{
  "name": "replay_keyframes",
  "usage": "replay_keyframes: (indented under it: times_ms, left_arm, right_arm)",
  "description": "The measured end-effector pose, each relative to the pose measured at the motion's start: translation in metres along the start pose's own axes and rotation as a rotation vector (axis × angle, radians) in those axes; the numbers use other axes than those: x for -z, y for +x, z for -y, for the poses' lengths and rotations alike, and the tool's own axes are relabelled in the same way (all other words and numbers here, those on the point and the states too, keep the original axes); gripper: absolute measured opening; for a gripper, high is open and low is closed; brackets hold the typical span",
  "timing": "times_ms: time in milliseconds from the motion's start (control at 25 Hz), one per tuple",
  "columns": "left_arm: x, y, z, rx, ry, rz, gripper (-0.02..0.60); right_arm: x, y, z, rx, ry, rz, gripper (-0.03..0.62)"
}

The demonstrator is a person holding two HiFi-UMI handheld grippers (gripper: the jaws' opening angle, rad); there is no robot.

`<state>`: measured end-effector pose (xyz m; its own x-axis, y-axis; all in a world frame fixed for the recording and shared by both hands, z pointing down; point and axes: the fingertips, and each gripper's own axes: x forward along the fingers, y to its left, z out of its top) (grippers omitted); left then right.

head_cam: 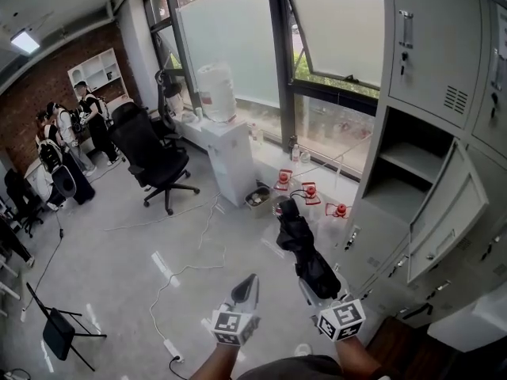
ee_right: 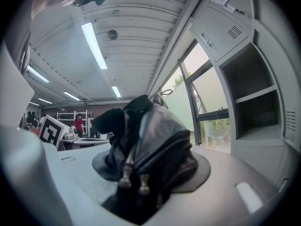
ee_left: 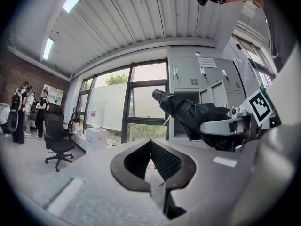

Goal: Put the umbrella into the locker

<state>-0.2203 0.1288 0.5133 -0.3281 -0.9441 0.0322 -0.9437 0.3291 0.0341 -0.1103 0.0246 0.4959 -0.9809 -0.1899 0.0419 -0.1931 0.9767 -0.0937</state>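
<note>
My right gripper [head_cam: 315,290] is shut on a black folded umbrella [head_cam: 302,240], which juts forward and up from its jaws, handle end foremost. In the right gripper view the umbrella [ee_right: 150,135] fills the jaws, its folds and strap ends bulging between them. My left gripper [head_cam: 250,282] is shut and empty, level beside the right one; its tips meet in the left gripper view [ee_left: 151,141], where the umbrella [ee_left: 188,112] shows at the right. The grey lockers stand at the right, one compartment [head_cam: 414,159] open with its door [head_cam: 456,212] swung out. That open compartment [ee_right: 256,102] lies ahead to the right.
A white water dispenser [head_cam: 228,153] stands by the window. A black office chair [head_cam: 152,153] is to its left. Cables and a power strip [head_cam: 171,347] lie on the floor, with a folding stool [head_cam: 59,331] at lower left. People [head_cam: 71,133] stand far left. Small red-topped items [head_cam: 307,190] sit near the lockers.
</note>
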Motion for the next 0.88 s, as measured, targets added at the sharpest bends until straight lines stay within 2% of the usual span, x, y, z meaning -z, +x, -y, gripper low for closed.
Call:
replay_keyframes:
  times_ms: [600, 880]
  left_arm:
    - [0.002, 0.084, 0.048, 0.015, 0.012, -0.024, 0.005]
    - [0.007, 0.108, 0.062, 0.024, 0.011, -0.040, 0.005]
  right_arm:
    - [0.003, -0.001, 0.093, 0.004, 0.022, -0.009, 0.239]
    - [0.007, -0.003, 0.118, 0.015, 0.037, -0.013, 0.239]
